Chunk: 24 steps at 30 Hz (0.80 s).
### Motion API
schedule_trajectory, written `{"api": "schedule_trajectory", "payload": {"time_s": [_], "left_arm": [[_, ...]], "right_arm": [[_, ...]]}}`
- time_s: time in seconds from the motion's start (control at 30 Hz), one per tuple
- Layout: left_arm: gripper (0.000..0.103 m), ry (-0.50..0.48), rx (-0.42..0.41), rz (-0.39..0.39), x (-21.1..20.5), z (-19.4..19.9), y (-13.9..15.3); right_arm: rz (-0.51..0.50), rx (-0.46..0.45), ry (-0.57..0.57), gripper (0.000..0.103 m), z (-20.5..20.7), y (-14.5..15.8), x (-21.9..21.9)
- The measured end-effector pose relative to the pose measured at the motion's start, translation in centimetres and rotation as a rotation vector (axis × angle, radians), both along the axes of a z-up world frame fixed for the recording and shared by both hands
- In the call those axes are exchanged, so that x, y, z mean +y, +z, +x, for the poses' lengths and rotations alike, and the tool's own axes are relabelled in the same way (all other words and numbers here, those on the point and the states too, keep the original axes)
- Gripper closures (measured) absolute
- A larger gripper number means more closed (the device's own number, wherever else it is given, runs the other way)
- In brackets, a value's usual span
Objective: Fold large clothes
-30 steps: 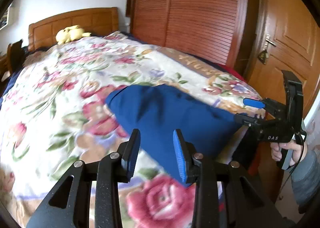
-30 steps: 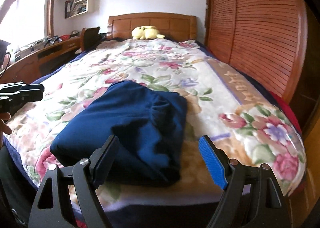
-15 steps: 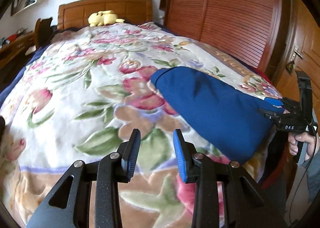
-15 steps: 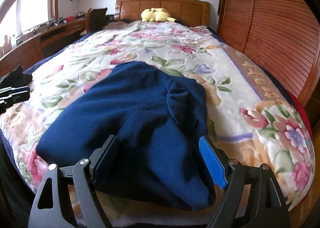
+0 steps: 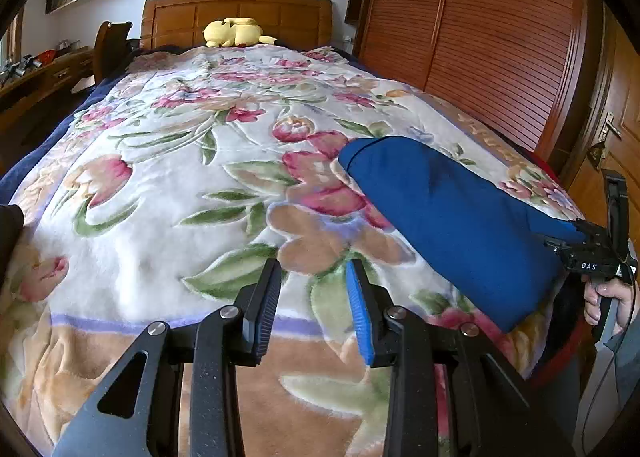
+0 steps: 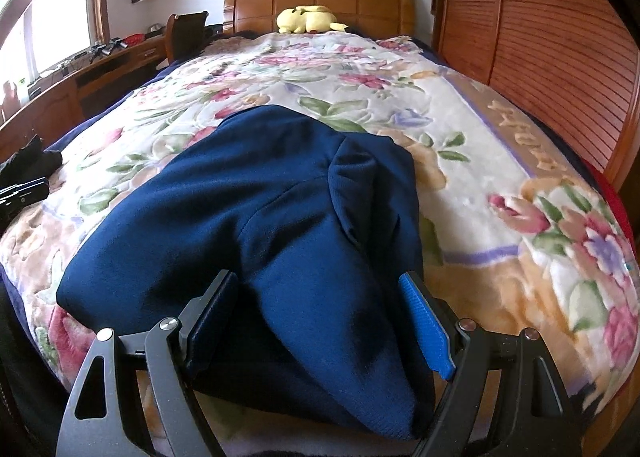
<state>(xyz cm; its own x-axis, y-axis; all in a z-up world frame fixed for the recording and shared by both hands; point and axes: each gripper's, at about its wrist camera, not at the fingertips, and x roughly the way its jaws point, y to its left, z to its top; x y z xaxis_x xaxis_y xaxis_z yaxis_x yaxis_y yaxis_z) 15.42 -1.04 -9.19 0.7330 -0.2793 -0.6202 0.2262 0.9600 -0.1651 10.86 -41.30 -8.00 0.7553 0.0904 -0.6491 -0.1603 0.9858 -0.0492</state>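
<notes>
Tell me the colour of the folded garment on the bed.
Dark blue garment; the right wrist view shows it best.

White letters "DAS" stand on the black body of the right gripper (image 5: 576,245). Gold lettering runs along the blanket (image 6: 524,145) border, too distorted to read.

**A:** what's the left gripper (image 5: 313,309) doing?

**B:** hanging low and level, fingers parted with a gap between the pads, nothing in there.

**A:** and the right gripper (image 6: 320,325)?

**B:** jaws spread way wider. From the left cam it's off at the right edge, a hand (image 5: 608,297) wrapped round its handle.
</notes>
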Motion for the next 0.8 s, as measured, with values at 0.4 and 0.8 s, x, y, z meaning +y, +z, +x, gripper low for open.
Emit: {"api": "schedule_trajectory", "payload": {"time_s": [0.4,0.8], "left_arm": [[0.068,-0.038,0.009,-0.009,-1.3,0.8,-0.3],[0.068,-0.220,-0.027,0.021,-7.8,6.2,2.6]], "right_arm": [[-0.018,0.052,0.076,0.068,0.9,1.0,-0.1],[-0.104,-0.098,-0.034,0.090,0.9,4.7,-4.0]]}}
